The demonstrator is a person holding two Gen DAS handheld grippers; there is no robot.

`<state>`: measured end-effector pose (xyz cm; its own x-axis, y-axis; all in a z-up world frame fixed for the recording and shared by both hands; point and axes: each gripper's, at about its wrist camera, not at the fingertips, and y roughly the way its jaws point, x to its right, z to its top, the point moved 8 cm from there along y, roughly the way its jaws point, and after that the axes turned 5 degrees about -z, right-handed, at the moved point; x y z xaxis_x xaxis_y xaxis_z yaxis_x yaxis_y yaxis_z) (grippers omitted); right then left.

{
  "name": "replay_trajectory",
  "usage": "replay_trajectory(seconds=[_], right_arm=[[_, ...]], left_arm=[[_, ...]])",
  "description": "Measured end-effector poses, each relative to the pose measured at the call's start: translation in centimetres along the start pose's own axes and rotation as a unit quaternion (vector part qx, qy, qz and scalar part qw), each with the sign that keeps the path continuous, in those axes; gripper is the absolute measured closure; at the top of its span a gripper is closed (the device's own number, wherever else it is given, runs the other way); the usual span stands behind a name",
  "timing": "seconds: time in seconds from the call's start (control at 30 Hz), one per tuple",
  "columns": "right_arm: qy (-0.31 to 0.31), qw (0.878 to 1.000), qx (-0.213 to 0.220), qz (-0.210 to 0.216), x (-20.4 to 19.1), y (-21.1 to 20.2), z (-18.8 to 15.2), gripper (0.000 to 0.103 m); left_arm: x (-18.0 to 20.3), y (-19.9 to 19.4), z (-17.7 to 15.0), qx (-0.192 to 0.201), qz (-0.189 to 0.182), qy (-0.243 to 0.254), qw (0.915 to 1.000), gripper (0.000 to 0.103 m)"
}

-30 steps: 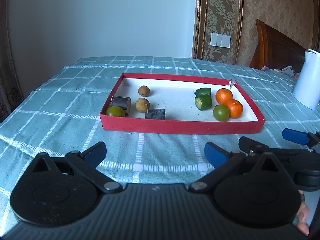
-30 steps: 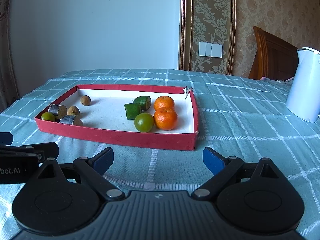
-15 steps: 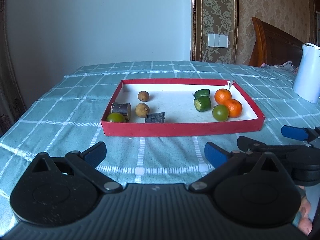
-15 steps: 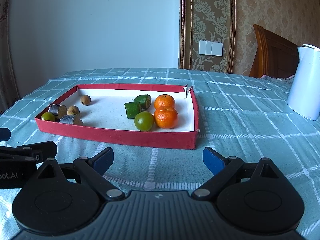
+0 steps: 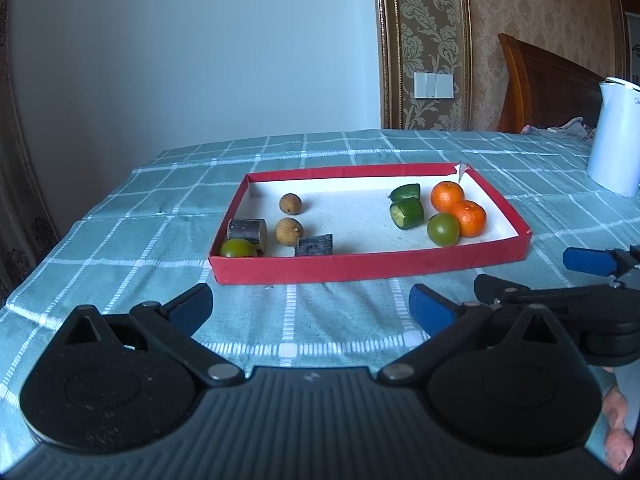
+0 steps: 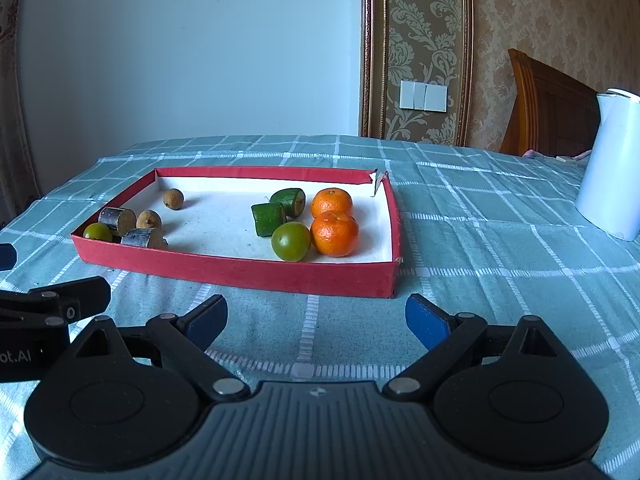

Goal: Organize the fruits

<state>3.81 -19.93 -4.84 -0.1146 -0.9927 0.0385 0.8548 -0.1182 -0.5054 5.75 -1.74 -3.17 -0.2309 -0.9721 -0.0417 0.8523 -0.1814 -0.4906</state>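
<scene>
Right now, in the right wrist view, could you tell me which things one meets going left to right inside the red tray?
Green lime → dark cut pieces → green cut pieces → second green lime → two oranges, inside the red tray.

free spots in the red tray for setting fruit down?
The bare white floor in the middle of the red tray, between the brown fruits and the green cut pieces, is free, as is the strip along its far wall. The left end is crowded with dark cut pieces; the right end with the oranges and a green fruit.
</scene>
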Motion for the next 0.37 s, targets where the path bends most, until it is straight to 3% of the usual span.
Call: replay_trajectory(seconds=[0.37], right_arm=[[0.001,1.000,-0.003,0.000,-0.17,0.25,-0.19,0.007]], left_arm=[[-0.15,0.45,-0.01,0.002,0.010,0.003,0.9999,0.000]])
